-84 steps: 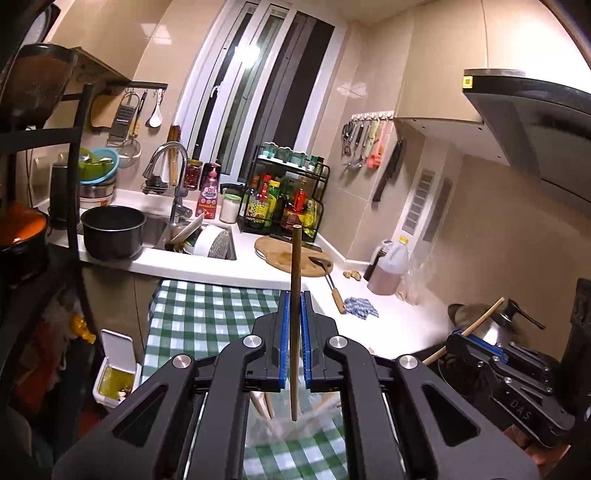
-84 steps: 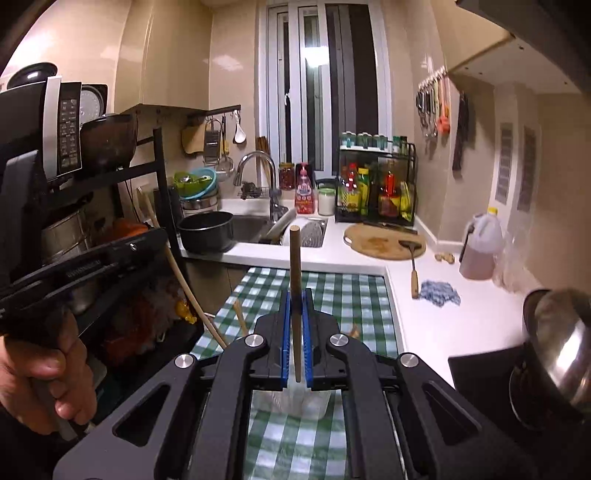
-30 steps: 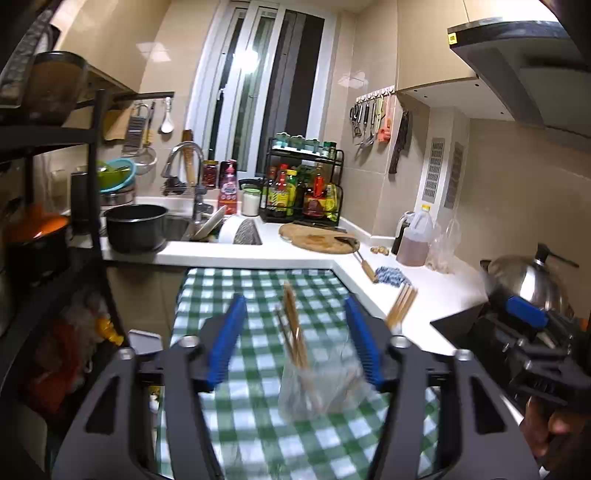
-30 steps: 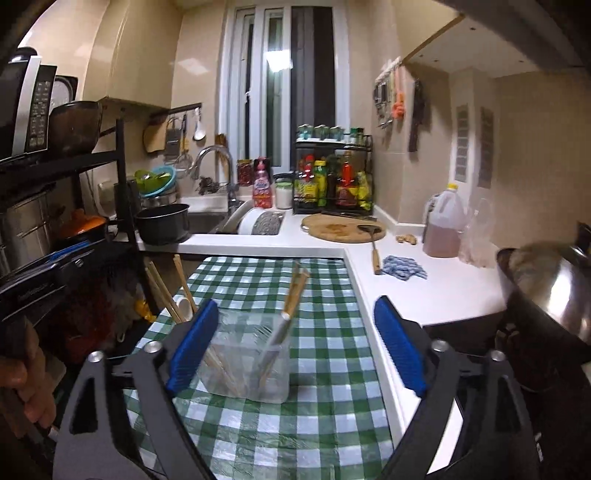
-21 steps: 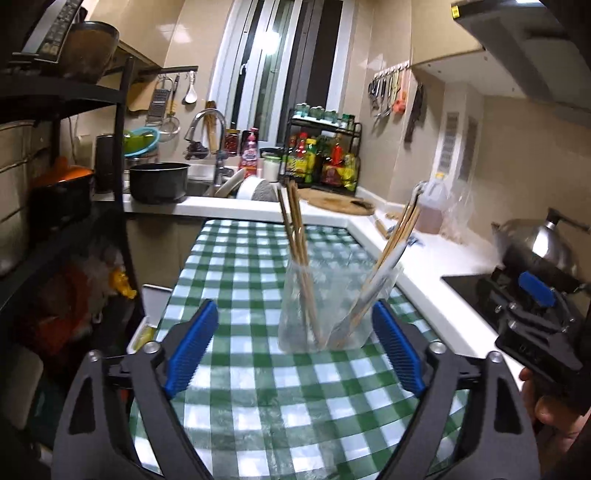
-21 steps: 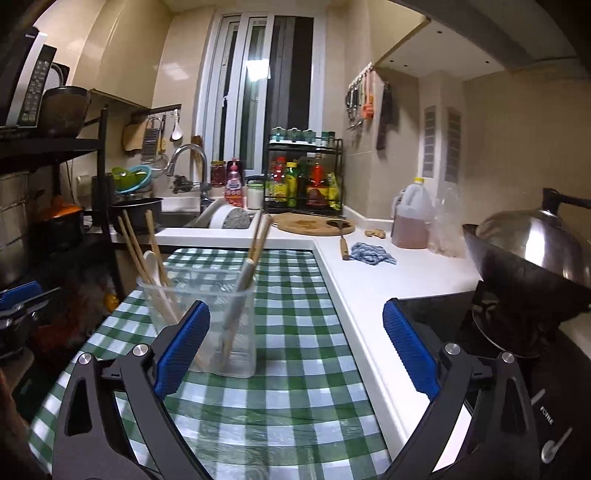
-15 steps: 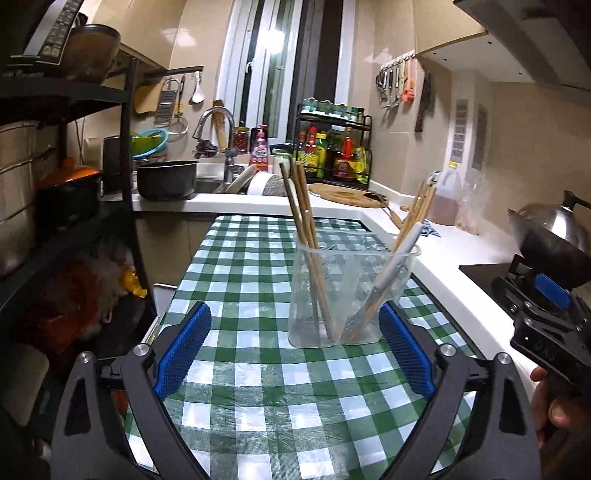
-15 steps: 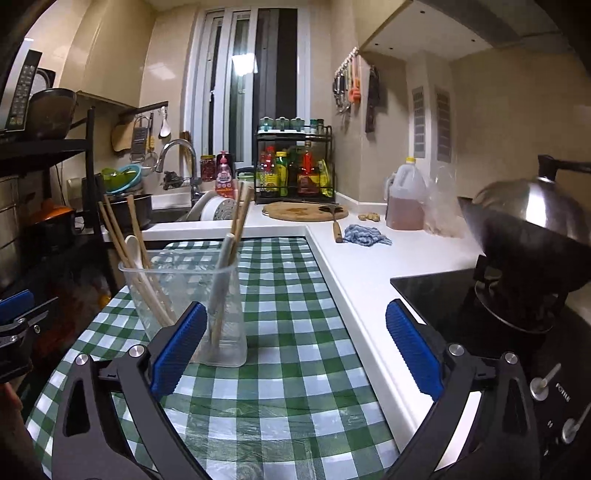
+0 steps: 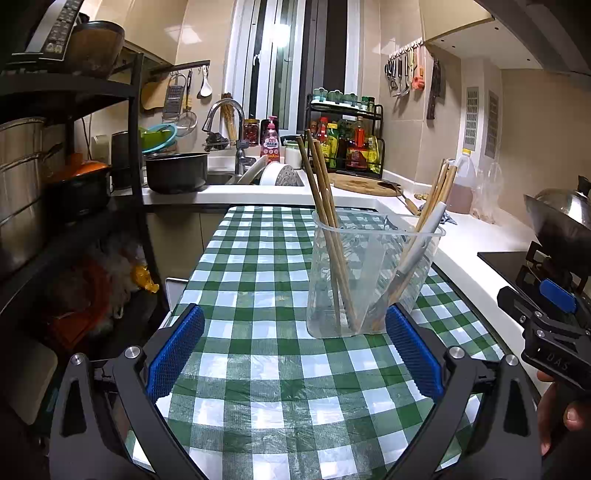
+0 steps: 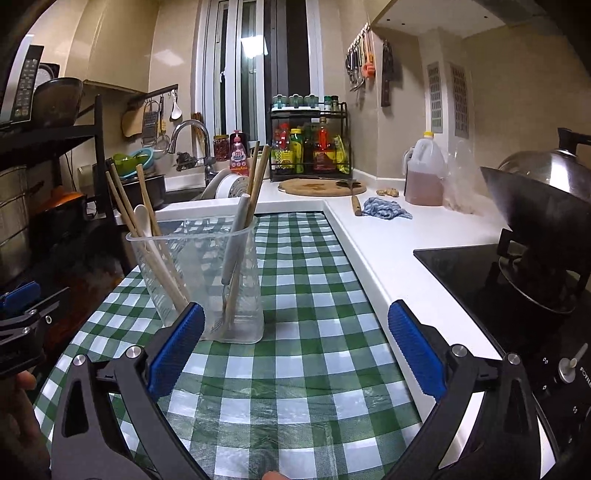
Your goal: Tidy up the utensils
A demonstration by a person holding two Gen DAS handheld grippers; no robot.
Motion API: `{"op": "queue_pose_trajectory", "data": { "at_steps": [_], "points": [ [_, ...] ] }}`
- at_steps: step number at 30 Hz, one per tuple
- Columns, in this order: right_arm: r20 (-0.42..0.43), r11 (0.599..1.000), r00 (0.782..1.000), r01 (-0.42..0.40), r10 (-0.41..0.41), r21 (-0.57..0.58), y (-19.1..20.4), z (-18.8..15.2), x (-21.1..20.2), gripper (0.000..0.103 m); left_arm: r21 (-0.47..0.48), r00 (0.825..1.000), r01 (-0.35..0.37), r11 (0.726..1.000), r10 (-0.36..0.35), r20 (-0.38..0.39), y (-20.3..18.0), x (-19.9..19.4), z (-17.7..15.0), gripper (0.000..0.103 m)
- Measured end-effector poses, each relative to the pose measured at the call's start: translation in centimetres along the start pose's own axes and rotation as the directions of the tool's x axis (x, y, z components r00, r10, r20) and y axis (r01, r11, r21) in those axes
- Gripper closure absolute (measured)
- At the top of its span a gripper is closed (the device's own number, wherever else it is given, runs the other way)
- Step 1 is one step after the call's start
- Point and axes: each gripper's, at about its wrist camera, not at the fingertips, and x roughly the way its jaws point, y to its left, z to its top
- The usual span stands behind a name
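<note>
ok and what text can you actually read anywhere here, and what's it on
"DAS": on the body of the right claw, seen in the left wrist view.
"FOT...", cut off by the frame edge: hob front panel.
Too blurred or small to read: pink bottle label, sauce bottles, microwave panel.

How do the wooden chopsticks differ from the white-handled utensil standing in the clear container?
The wooden chopsticks are tan, thin and plain; the white-handled utensil is pale, thicker and metal at its lower end. There are several chopsticks but one such utensil. All lean inside the clear container, upper ends above its rim.
</note>
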Motion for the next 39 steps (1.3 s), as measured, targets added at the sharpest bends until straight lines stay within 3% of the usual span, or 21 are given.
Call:
{"op": "queue_pose_trajectory", "data": {
  "at_steps": [12, 39],
  "points": [
    [0.049, 0.999, 0.998, 0.038, -0.037, -0.007, -0.22, 0.18, -0.71, 0.005, 0.005, 1.0, 0.022, 1.0, -0.022, 0.011, -0.5, -0.13, -0.2, 0.008],
    [0.058, 0.999, 0.997, 0.051, -0.05, -0.013, -0.24, 0.14, -0.55, 0.005, 0.011, 1.0, 0.016, 1.0, -0.016, 0.01, -0.4, -0.03, -0.14, 0.008]
  ]
}}
